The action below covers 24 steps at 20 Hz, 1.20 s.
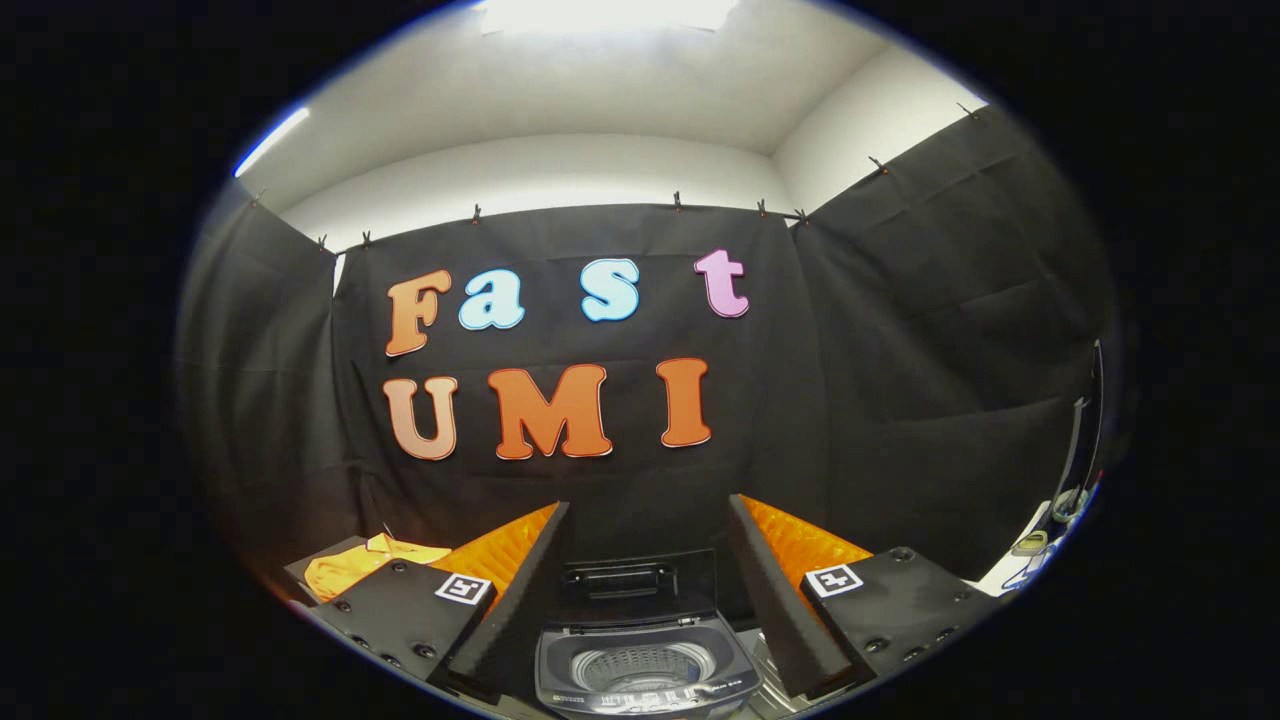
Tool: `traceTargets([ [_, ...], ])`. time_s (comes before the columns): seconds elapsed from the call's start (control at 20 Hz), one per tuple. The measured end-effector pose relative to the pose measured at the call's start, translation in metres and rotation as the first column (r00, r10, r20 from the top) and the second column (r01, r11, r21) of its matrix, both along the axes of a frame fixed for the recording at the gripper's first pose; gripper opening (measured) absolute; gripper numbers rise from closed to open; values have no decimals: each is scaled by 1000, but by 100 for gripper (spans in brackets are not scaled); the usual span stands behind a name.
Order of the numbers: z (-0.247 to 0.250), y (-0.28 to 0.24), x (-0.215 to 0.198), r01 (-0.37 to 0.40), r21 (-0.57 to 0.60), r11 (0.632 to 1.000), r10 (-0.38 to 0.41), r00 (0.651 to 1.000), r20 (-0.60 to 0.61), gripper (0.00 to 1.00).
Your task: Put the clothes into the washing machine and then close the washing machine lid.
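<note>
**Open jaws above an open washer**

The gripper (pixel 648 560) has its jaws spread wide, holding nothing. One washing machine (pixel 645 665) sits between them, lid (pixel 640 585) up, its front cut off. One orange garment (pixel 365 565) lies left, partly hidden behind the left finger. Black cloth wall (pixel 900 350) beyond; white ceiling (pixel 600 90).

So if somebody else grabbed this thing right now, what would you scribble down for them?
Gripper: fingers open, holding nothing.
Toy washing machine: between the fingers, just ahead; lid up, drum looks empty.
Orange garment: off to the left, beyond the left finger, lying on a dark surface.
Done: nothing loaded yet.
Left: pick up the garment, drop it in the drum, close the lid.
</note>
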State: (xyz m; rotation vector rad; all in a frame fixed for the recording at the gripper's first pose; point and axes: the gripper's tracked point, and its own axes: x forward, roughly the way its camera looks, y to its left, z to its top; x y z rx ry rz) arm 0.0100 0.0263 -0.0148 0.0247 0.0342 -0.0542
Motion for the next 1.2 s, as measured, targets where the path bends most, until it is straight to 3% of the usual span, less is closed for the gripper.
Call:
traceTargets([
  [0.75,4,22,5,2,-20,1000,-2,1000,9,98],
  [1.2,0,85,29,-71,16,997,71,997,-15,97],
])
